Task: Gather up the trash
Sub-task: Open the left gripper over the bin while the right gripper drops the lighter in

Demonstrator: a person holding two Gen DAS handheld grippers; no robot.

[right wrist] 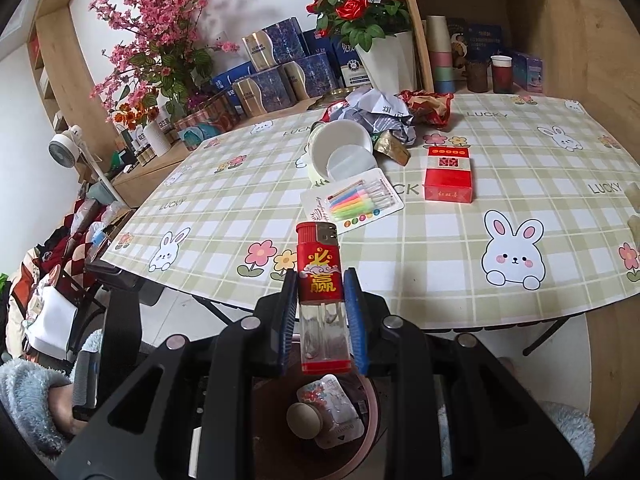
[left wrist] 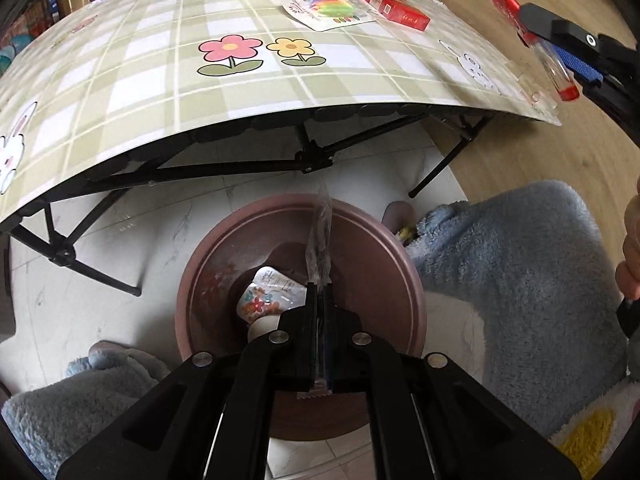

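1. The left tongs (left wrist: pixel 320 292), at lower centre of the left wrist view, are clenched on a clear plastic wrapper (left wrist: pixel 320 240); the wrapper stands up from between the pads, above the brown trash bin (left wrist: pixel 384 280).
2. The bin sits on the white floor below the tabletop (left wrist: pixel 160 80) edge. Inside it lie a flower-printed pouch (left wrist: pixel 264 292) and a round pale cap (left wrist: pixel 262 326).
3. The right tongs (right wrist: pixel 322 312), at lower centre of the right wrist view, are grasping a red lighter (right wrist: pixel 319 276) with a clear lower body; both pads press its sides. The lighter is upright, in front of the tabletop edge and above the bin (right wrist: pixel 370 404).
4. On the tabletop remain a candle pack (right wrist: pixel 352 200), a red cigarette box (right wrist: pixel 447 174), a tipped white cup (right wrist: pixel 340 152) and crumpled wrappers (right wrist: pixel 384 116), grouped at upper centre of the frame.
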